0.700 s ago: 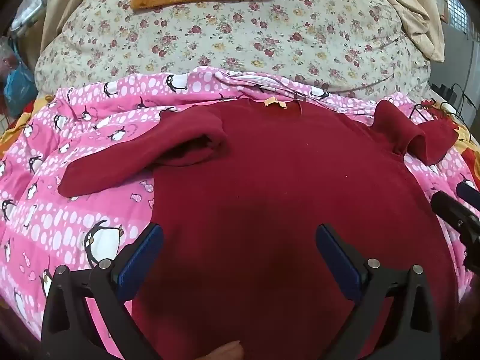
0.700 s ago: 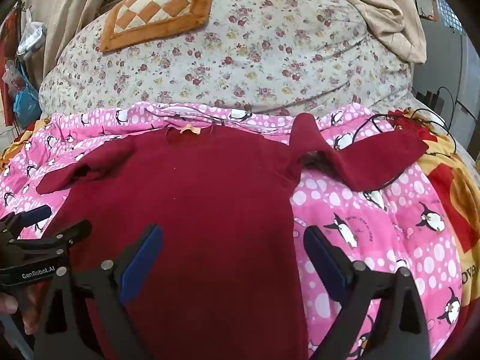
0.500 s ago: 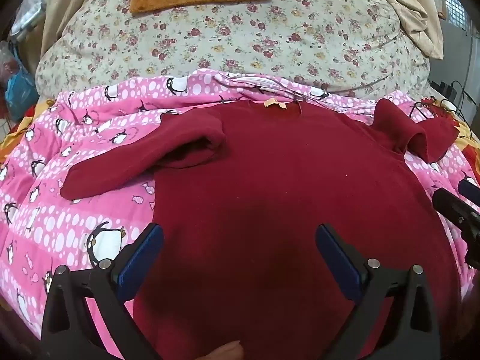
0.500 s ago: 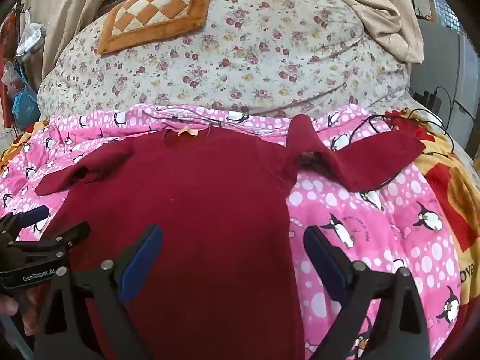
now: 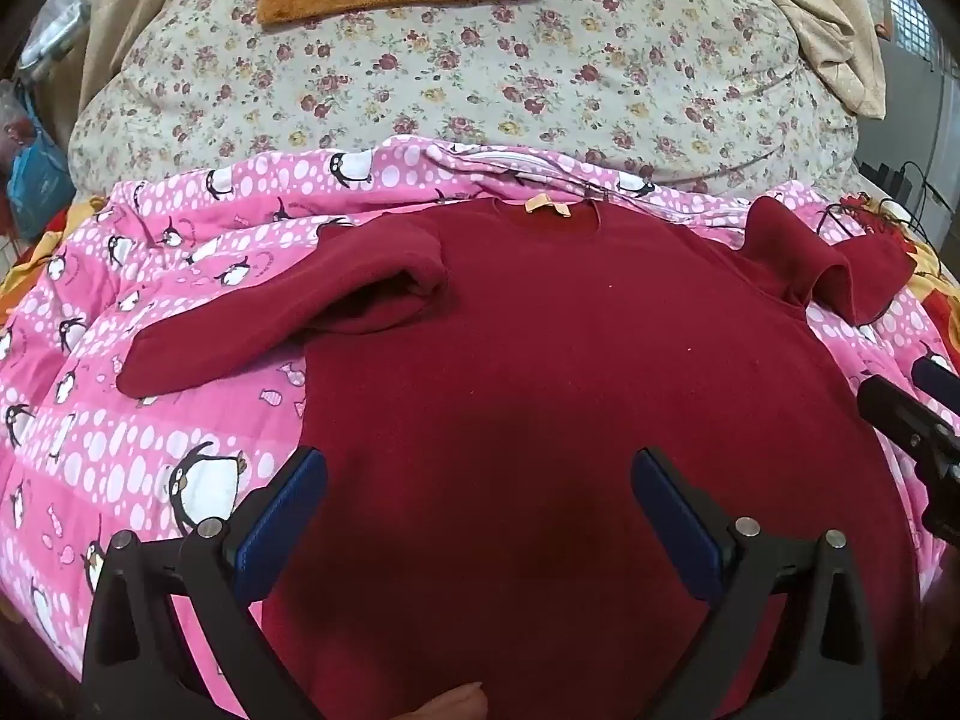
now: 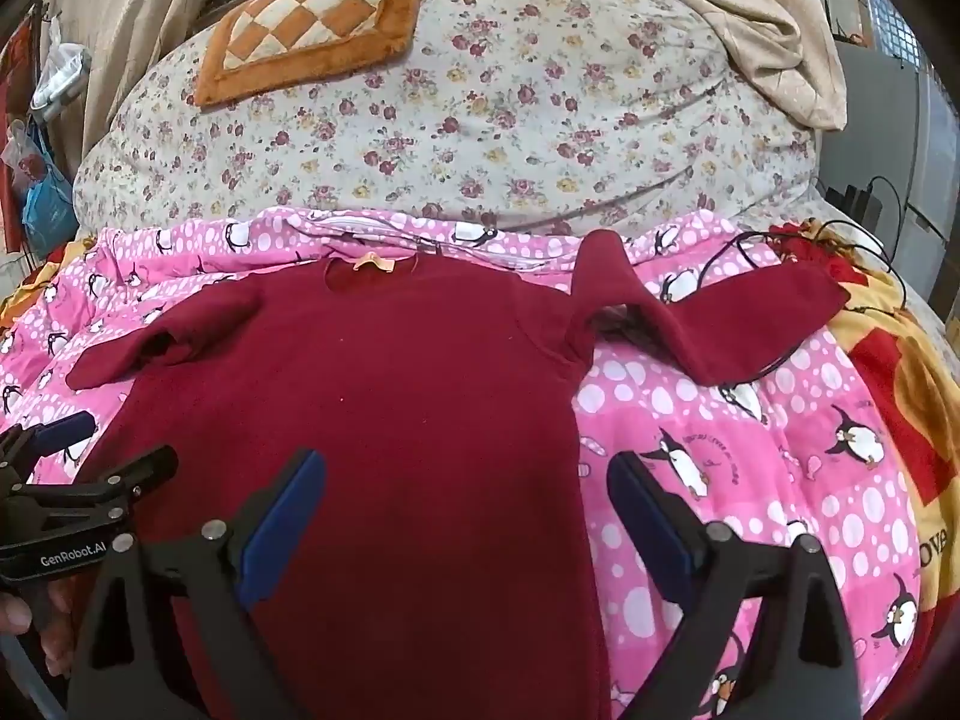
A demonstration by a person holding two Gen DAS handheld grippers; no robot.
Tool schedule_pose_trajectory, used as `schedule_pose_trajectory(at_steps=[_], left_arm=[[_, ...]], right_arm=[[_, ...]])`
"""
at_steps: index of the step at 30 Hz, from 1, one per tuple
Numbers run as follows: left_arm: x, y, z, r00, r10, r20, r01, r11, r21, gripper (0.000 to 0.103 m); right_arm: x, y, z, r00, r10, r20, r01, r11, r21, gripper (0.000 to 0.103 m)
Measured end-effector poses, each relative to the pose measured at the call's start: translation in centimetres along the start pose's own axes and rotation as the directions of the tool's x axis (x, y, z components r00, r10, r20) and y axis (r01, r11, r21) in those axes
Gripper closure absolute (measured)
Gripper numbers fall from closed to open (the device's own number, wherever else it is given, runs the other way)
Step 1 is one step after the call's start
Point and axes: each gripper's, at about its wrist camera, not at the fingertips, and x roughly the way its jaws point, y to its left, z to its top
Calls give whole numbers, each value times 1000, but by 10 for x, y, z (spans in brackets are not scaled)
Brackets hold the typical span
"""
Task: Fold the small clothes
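Note:
A dark red long-sleeved sweater (image 5: pixel 540 372) (image 6: pixel 372 408) lies flat, neck away from me, on a pink penguin-print blanket (image 5: pixel 120 420) (image 6: pixel 750 480). Its left sleeve (image 5: pixel 270 324) runs out over the blanket with a bunched shoulder; its right sleeve (image 6: pixel 738 324) is kinked upward and lies across a black cable. My left gripper (image 5: pixel 477 498) hovers open over the lower left body, nothing between its blue pads. My right gripper (image 6: pixel 465 498) stands open above the sweater's right side edge, also empty. Each gripper shows at the other view's edge: the right gripper (image 5: pixel 918 420) and the left gripper (image 6: pixel 66 468).
A floral duvet (image 5: pixel 480 72) is heaped behind the blanket, with an orange checked mat (image 6: pixel 312 24) on top and beige cloth (image 6: pixel 762 18) at the back right. A red-and-yellow blanket (image 6: pixel 900 396) and cables (image 6: pixel 750 372) lie to the right. Bags hang at far left.
Both views have shifted only slightly; the sweater lies as before and both grippers stay open.

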Motion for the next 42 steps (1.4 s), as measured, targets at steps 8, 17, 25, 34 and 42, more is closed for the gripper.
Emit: schedule_pose_trajectory(at_steps=[8, 17, 25, 34, 42], left_arm=[[1, -5, 2, 1000, -5, 1, 5, 1000, 2, 7], [-1, -6, 3, 1000, -6, -2, 6, 1000, 5, 7], [-8, -8, 3, 1000, -5, 8, 4, 1000, 12, 7], [-5, -8, -1, 1000, 19, 11, -19, 1000, 19, 7], [7, -4, -6, 1000, 23, -17, -23, 1000, 11, 7]], right_arm=[[-3, 9, 2, 1000, -4, 9, 4, 1000, -2, 6], [-5, 8, 1, 1000, -12, 9, 12, 1000, -4, 6], [-7, 5, 0, 1000, -27, 1, 27, 1000, 4, 6], [-9, 3, -1, 1000, -26, 5, 26, 1000, 11, 6], [-4, 3, -3, 1000, -20, -2, 20, 1000, 14, 6]])
